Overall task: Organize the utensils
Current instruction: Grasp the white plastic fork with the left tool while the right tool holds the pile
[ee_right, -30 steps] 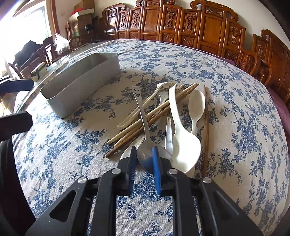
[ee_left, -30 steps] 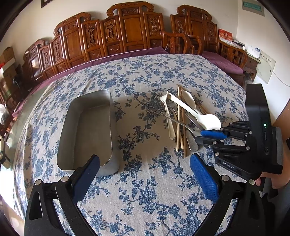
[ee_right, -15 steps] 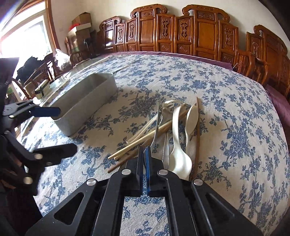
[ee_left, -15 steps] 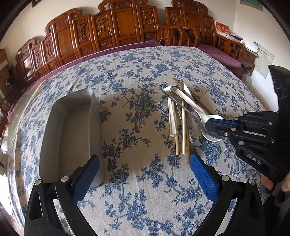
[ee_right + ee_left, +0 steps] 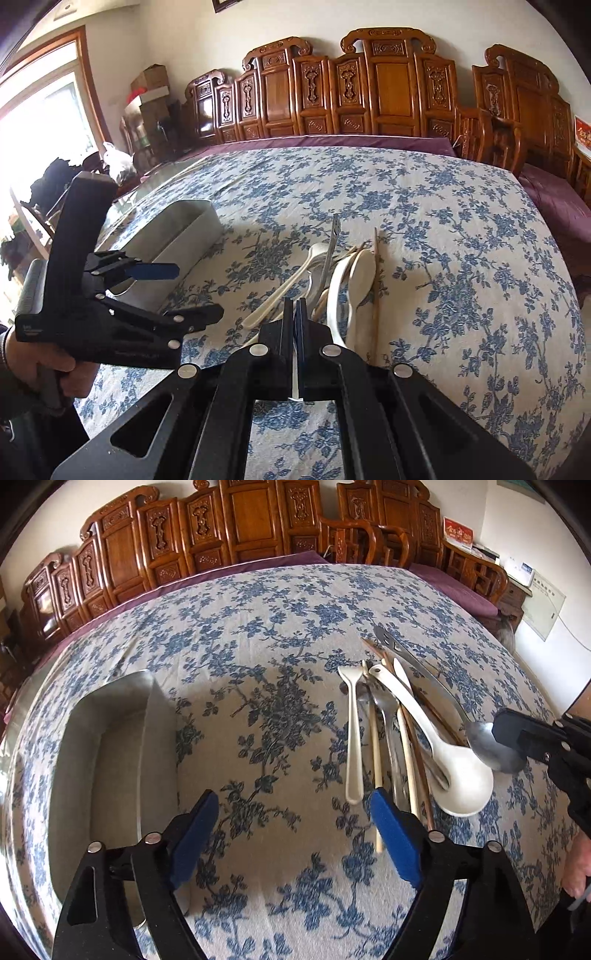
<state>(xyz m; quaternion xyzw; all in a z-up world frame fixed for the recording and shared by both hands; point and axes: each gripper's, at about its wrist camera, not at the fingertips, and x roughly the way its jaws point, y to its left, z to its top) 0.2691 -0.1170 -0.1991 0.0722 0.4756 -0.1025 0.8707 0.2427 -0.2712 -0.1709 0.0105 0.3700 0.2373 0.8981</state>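
Carved wooden chairs (image 5: 391, 92) are lining the far wall behind a table spread with a blue-flowered cloth (image 5: 280, 635). The right gripper (image 5: 295, 314) is clamping its two pads together on the bowl of a metal spoon (image 5: 491, 744), and the spoon's handle is pointing straight ahead from the pads — raised above the rest of the pile, its pierced tip well forward. Just ahead of and below that gripper, white spoons (image 5: 354, 273), pale chopsticks (image 5: 376, 746) and a fork (image 5: 388, 716) are lying together on the cloth; one large white spoon (image 5: 461, 779) is resting with its bowl nearest the gripper. The left gripper (image 5: 295, 834) is hovering with its blue pads (image 5: 395, 834) spread wide apart, holding nothing; the near ends of the chopsticks are lying just beside its right pad. To the left of that gripper, a long metal tray (image 5: 110, 760) is sitting on the cloth, well apart from the pile. A window (image 5: 33, 122) is glowing off to the far left.
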